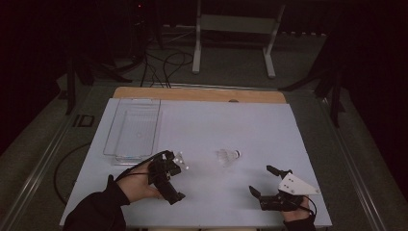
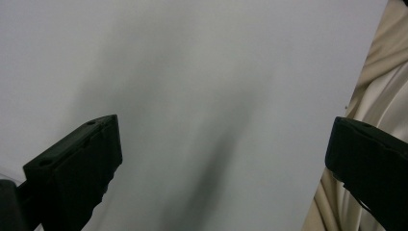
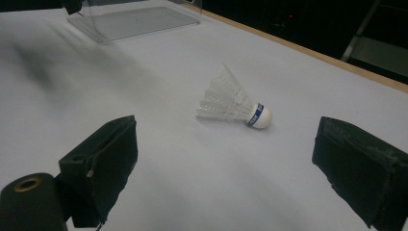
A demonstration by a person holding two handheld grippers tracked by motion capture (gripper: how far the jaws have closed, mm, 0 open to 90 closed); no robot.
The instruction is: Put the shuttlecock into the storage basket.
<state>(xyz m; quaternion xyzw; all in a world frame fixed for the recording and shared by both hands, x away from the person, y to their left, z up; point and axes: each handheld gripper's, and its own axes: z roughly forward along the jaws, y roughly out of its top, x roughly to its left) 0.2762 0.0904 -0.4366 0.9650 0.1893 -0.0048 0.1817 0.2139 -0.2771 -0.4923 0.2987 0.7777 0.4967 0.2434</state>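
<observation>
A white feather shuttlecock (image 1: pixel 228 155) with a blue band on its cork lies on its side near the middle of the white table (image 1: pixel 216 125). My right gripper (image 1: pixel 263 180) rests near the front edge, right of centre, open and empty. In the right gripper view the shuttlecock (image 3: pixel 235 103) lies a short way ahead of the wide-apart jaws of the right gripper (image 3: pixel 223 144), cork to the right. A hand holds my left gripper (image 1: pixel 169 175) at the front left, left of the shuttlecock. The left gripper (image 2: pixel 221 139) is open over bare table with nothing between its jaws.
A clear plastic tray (image 1: pixel 132 127) sits empty at the back left of the table, also seen as the tray (image 3: pixel 134 21) in the right gripper view. A wooden strip (image 1: pixel 199 94) runs along the far edge. Beige cloth (image 2: pixel 385 86) hangs past the table edge.
</observation>
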